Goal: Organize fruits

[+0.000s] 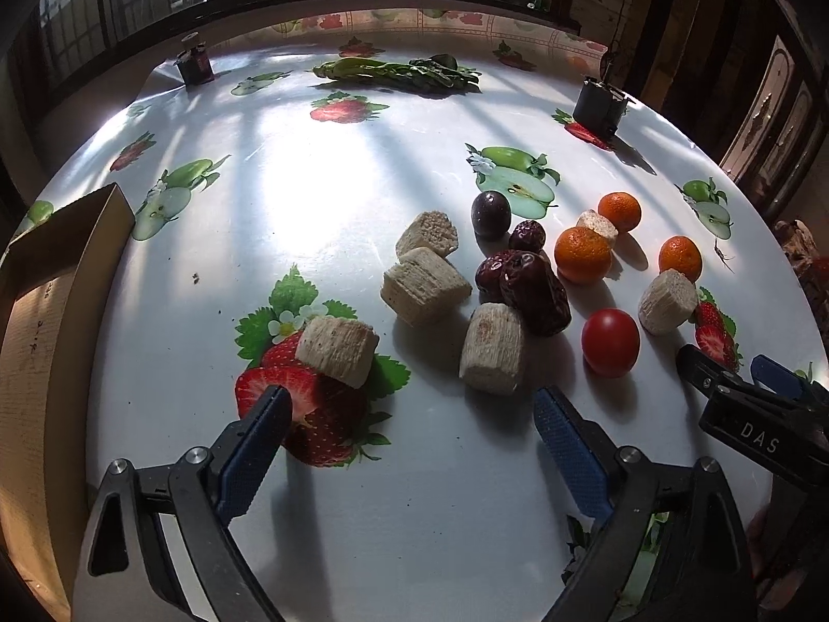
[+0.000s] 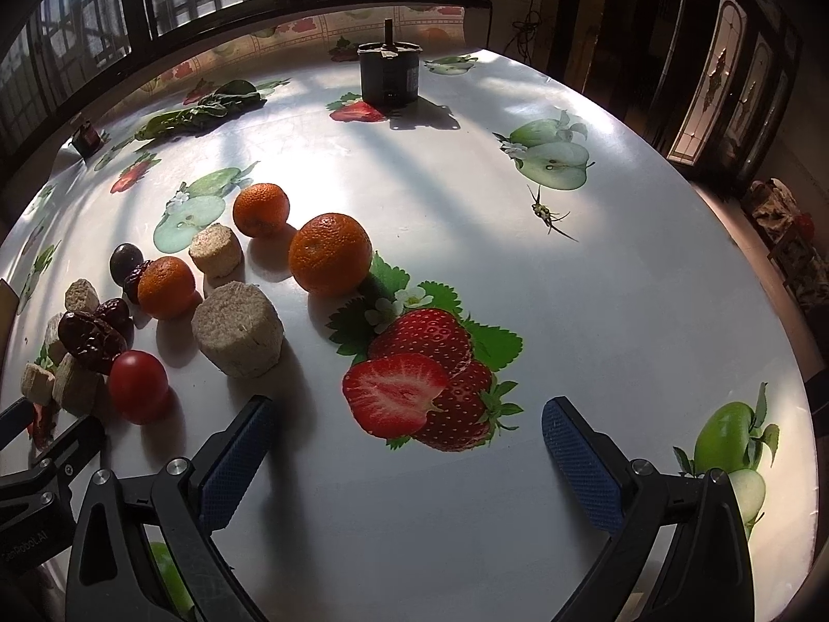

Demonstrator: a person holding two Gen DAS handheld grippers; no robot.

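Fruits lie loose on a round table with a fruit-print cloth [image 1: 337,181]. Three oranges [image 1: 582,255] [image 2: 330,253], a red tomato [image 1: 610,342] [image 2: 138,386], a dark plum [image 1: 490,213] [image 2: 126,262], wrinkled red dates [image 1: 528,285] [image 2: 90,337] and several beige cut cylinder pieces [image 1: 425,285] [image 2: 238,329] lie together. My left gripper [image 1: 412,414] is open and empty, just in front of the pieces. My right gripper [image 2: 409,425] is open and empty over a printed strawberry, right of the tomato. It also shows in the left wrist view [image 1: 735,370].
A cardboard box [image 1: 46,311] stands at the table's left edge. Leafy greens [image 1: 399,72] [image 2: 202,111] lie at the far side. A dark cylindrical device [image 1: 598,103] [image 2: 388,75] and a small dark jar [image 1: 194,62] stand near the far edge. An insect [image 2: 541,210] sits on the cloth.
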